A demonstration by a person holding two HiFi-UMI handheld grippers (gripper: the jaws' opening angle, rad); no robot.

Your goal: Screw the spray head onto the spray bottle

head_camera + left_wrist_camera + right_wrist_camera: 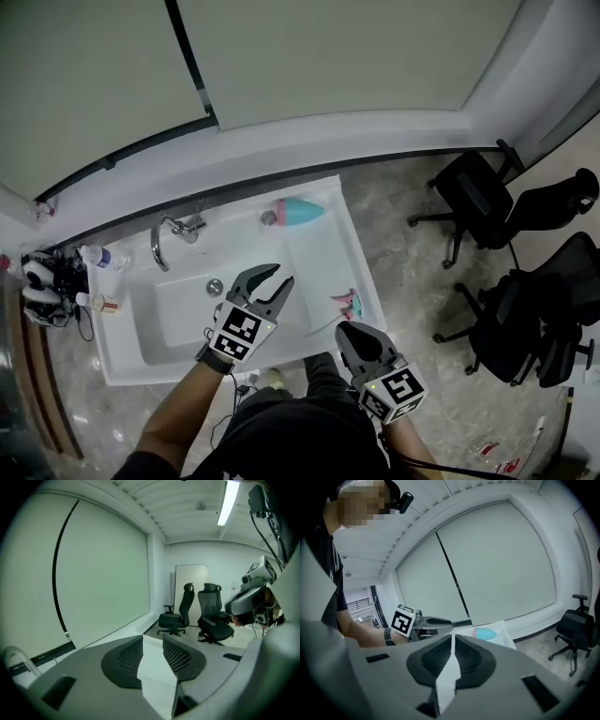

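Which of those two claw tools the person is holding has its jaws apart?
The left gripper: its jaws stand apart with nothing between them, while the right gripper has its jaws pressed together.

The sink [323, 258] is lying open from the front across its basin and mid drainboard, the faucet [161, 242] is sticking up back left, the spray bottle [300, 212] is lying along the back rim, the spray head [347, 303] is sitting at the right edge, and office chairs [514, 309] are crowding the floor on the right.

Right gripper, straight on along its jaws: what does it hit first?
Probably the bare white sink top, seen just beyond the right gripper's shut jaws. The teal bottle lies slightly right of that line. Depth is unclear.
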